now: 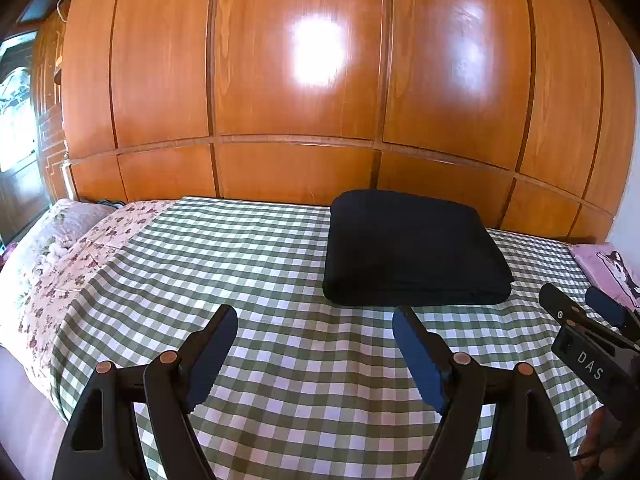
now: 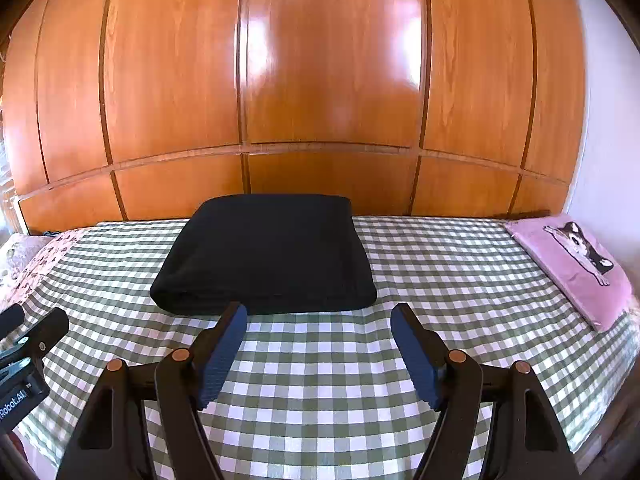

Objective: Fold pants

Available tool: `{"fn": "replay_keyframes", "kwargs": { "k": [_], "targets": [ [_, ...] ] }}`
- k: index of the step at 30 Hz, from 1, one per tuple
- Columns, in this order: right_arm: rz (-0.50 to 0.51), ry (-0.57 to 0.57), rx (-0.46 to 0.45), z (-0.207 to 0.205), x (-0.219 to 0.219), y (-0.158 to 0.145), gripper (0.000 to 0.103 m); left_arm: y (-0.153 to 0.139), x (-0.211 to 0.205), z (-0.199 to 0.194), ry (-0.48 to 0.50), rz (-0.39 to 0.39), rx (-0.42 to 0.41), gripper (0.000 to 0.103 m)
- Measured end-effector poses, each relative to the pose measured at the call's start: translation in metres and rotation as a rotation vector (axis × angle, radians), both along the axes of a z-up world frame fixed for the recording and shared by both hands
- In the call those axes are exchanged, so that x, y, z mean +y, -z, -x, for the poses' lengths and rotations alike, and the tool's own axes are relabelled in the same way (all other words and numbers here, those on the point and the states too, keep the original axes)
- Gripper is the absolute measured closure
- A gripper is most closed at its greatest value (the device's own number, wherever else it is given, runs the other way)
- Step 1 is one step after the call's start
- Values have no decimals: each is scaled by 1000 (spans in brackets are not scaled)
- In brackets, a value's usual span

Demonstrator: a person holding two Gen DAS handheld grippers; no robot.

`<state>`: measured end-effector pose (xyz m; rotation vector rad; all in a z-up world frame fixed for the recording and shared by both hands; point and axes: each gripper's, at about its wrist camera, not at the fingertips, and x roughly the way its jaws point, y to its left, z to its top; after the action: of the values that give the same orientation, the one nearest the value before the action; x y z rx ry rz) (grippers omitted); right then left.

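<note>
Black pants (image 1: 412, 250) lie folded into a thick flat rectangle on the green-and-white checked bed cover (image 1: 280, 264), towards its far side. In the right wrist view the same folded pants (image 2: 266, 254) sit just beyond the fingertips. My left gripper (image 1: 316, 316) hovers open over bare cover, short of the pants and to their left, nothing between its fingers. My right gripper (image 2: 318, 314) is open too, its left fingertip close to the near edge of the pants and apart from it. Each gripper shows at the edge of the other's view: right gripper (image 1: 580, 304), left gripper (image 2: 32, 324).
A wall of glossy wooden wardrobe doors (image 1: 320, 80) rises right behind the bed. A pink cushion with a dog picture (image 2: 576, 264) lies at the right end. A floral sheet and pillow (image 1: 52, 256) cover the left end. A window (image 1: 16, 120) is far left.
</note>
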<state>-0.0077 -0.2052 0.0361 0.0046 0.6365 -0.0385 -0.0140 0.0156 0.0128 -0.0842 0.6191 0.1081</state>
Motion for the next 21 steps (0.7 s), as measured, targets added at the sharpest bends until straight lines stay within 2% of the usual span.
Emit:
{"fn": "replay_keyframes", "kwargs": {
  "k": [21],
  "targets": [
    [-5, -13, 18, 0, 1, 7, 28, -4, -1, 4, -15, -10, -5, 22]
  ]
}}
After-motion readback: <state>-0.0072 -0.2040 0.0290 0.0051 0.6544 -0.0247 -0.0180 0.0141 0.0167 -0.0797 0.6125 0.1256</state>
